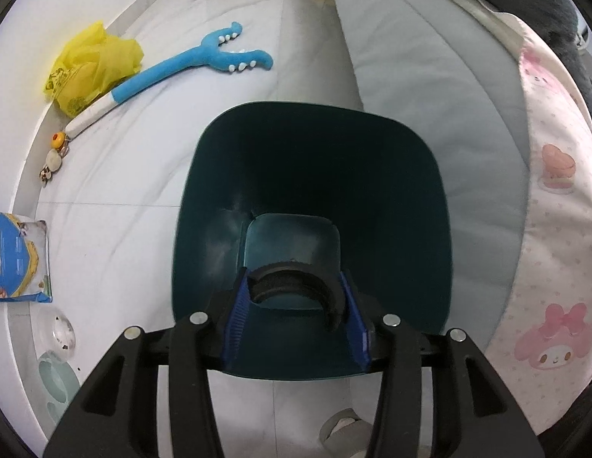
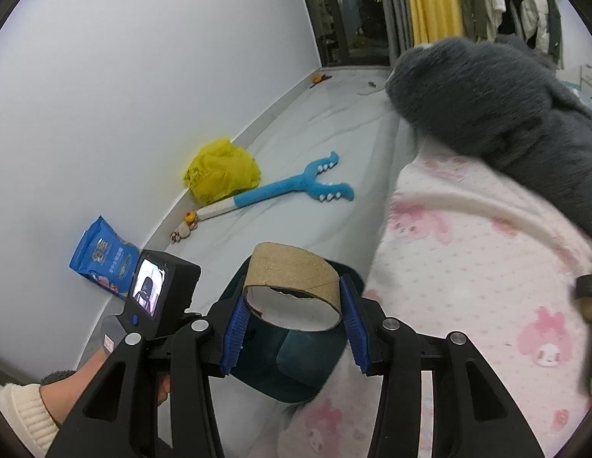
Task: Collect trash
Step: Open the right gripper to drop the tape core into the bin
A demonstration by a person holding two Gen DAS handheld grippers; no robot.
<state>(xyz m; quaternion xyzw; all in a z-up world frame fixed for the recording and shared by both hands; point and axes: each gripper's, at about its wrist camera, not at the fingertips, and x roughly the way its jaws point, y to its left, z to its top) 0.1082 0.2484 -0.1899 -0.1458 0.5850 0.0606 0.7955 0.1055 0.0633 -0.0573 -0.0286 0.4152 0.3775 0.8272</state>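
My left gripper (image 1: pixel 296 316) is shut on the near rim of a dark teal trash bin (image 1: pixel 311 175), whose open mouth faces the camera. My right gripper (image 2: pixel 292 324) is shut on a brown cardboard tape roll (image 2: pixel 292 278) and holds it just above the same bin (image 2: pixel 292 362). A crumpled yellow plastic bag (image 1: pixel 93 66) lies on the bed by the wall, also in the right wrist view (image 2: pixel 219 170). A blue snack packet (image 1: pixel 17 259) lies at the left edge and leans on the wall in the right wrist view (image 2: pixel 101 263).
A blue plush toy (image 1: pixel 189 65) with a small keychain (image 1: pixel 55 152) lies on the grey bedsheet (image 1: pixel 143 191). A pink patterned blanket (image 2: pixel 467 286) and a dark grey plush (image 2: pixel 486 103) fill the right. The white wall (image 2: pixel 105 95) borders the bed on the left.
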